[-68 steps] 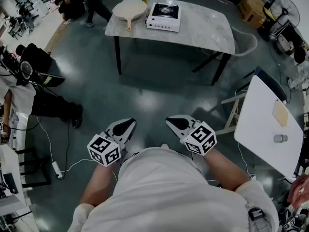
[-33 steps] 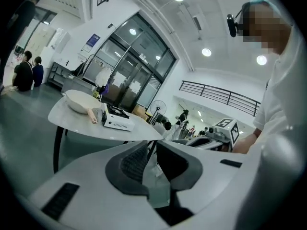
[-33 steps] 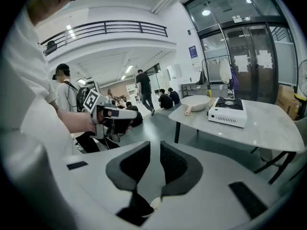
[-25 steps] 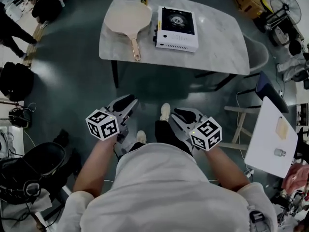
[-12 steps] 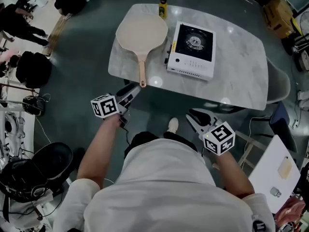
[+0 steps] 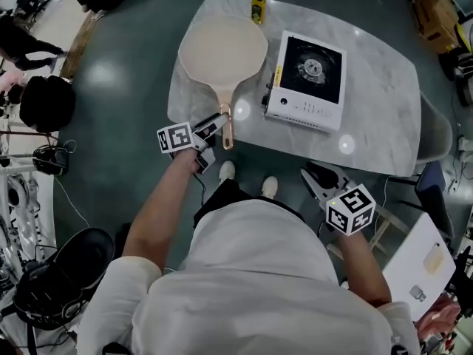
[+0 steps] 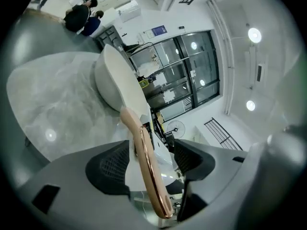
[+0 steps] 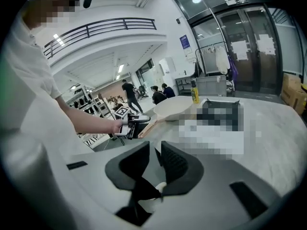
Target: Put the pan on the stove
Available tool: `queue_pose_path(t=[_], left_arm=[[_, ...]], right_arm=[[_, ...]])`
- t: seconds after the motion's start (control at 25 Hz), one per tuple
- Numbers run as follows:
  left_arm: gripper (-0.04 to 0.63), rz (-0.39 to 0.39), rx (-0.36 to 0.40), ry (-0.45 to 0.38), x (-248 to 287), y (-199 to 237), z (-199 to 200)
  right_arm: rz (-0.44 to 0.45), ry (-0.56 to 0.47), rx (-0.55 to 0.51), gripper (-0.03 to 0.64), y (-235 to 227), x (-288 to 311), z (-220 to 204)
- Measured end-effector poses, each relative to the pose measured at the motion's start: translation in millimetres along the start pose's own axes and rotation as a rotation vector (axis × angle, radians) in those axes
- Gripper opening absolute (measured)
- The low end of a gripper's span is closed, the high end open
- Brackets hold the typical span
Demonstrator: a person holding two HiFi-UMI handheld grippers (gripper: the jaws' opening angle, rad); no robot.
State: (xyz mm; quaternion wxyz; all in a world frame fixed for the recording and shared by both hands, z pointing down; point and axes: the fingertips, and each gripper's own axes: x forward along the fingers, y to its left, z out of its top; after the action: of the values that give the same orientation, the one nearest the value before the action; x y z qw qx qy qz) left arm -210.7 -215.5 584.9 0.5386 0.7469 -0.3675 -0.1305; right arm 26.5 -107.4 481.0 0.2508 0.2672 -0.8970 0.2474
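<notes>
Marble, pale and grey-veined, makes up the table (image 6: 377,102) that fills the upper part of the head view. On its left half lies the cream pan (image 6: 222,54), flat on the tabletop and just beside the stove (image 6: 309,80), not on it. The pan's copper-coloured handle (image 6: 227,120) runs back towards the person and reaches the table's near edge. The white stove, with a black top and one burner, sits to the right of the pan in that view.

The left gripper (image 6: 218,128) is at the end of the handle. In the left gripper view its jaws have just been opening and stand spread wide, with the handle (image 7: 152,176) running between the two pads (image 7: 112,164) and a gap showing on either side, so nothing presses on it. The right gripper (image 6: 319,180) hangs off the table's near edge, below the stove in the head view. Its jaws are drawn together to a narrow slit, with nothing in them (image 8: 157,159).

At the far edge, just beyond the pan, stands a small yellow bottle (image 6: 258,6).
</notes>
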Motion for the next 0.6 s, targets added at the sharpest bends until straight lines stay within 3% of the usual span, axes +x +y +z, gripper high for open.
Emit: queue_pose_path(t=[0.4,0.6], left_arm=[[0.259,-0.205,-0.165,0.119,48.9,8.1,4.6],[0.245,-0.197,-0.114,0.17,63.0,13.3,7.3]], right_arm=[[-0.092,0.05,0.063,0.083,11.2,22.9,18.2],[-0.136,0.06,0.102,0.083,11.9,23.1,15.6]])
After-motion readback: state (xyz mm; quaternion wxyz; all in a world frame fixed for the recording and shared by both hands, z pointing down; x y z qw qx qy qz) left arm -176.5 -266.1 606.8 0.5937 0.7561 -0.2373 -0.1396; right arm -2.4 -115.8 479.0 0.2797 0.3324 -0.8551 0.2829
